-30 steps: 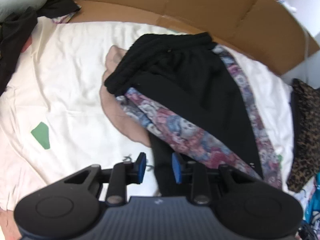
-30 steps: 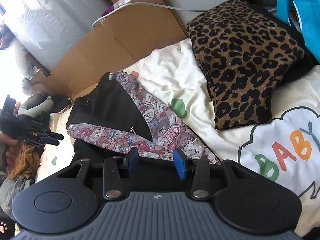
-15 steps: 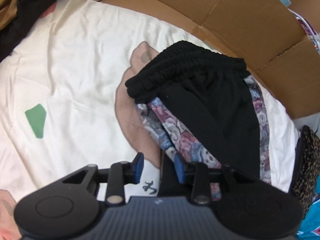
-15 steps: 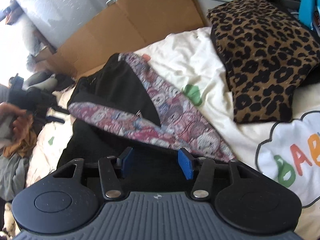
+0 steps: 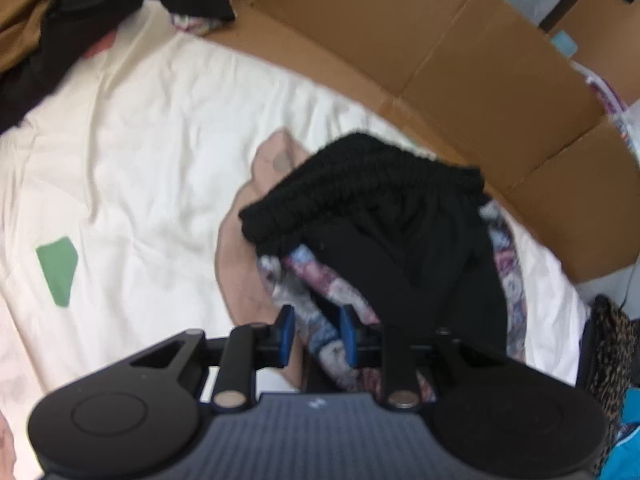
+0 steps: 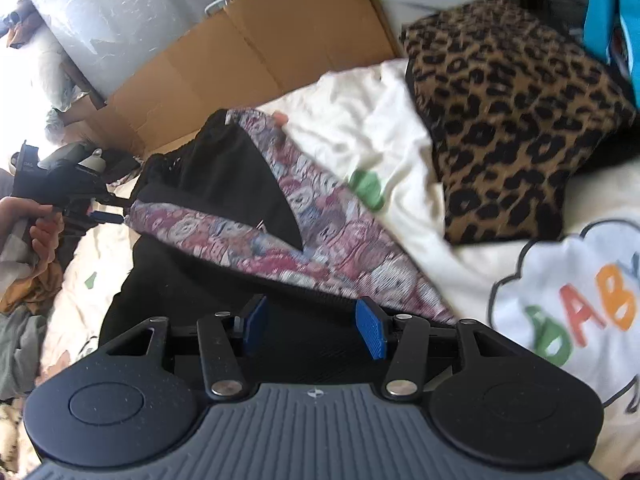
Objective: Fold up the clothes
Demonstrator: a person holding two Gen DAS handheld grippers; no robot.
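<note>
A pair of black trousers (image 5: 420,248) with patterned side stripes is lying on the cream bedsheet (image 5: 152,152), the ribbed waistband bunched up toward the cardboard (image 5: 460,76) at twelve o'clock in the left wrist view. One leg is folded across the other, so the floral stripe (image 6: 320,240) is running in a slanting band across the black cloth in the right wrist view.

The left claw (image 5: 316,334) is pointing steeply down at the six o'clock edge of the trousers. Its blue pads are narrowing, with a fold of the patterned stripe lying between them; the picture is blurred there, and I am not seeing the pads pressing on the cloth. From the right wrist view that same claw is showing at nine o'clock, gripped in a person's hand (image 6: 40,232).

The right claw (image 6: 312,332) is standing about half open over the black leg fabric at six o'clock, its pads apart with nothing pinched between them.

A leopard-print cushion (image 6: 512,120) is sitting on the bed at two o'clock in the right wrist view, well apart from the trousers. A cloud print with coloured letters (image 6: 580,312) is showing on the sheet at four o'clock. A heap of dark and tan clothes (image 5: 60,28) is lying at ten o'clock in the left wrist view.
</note>
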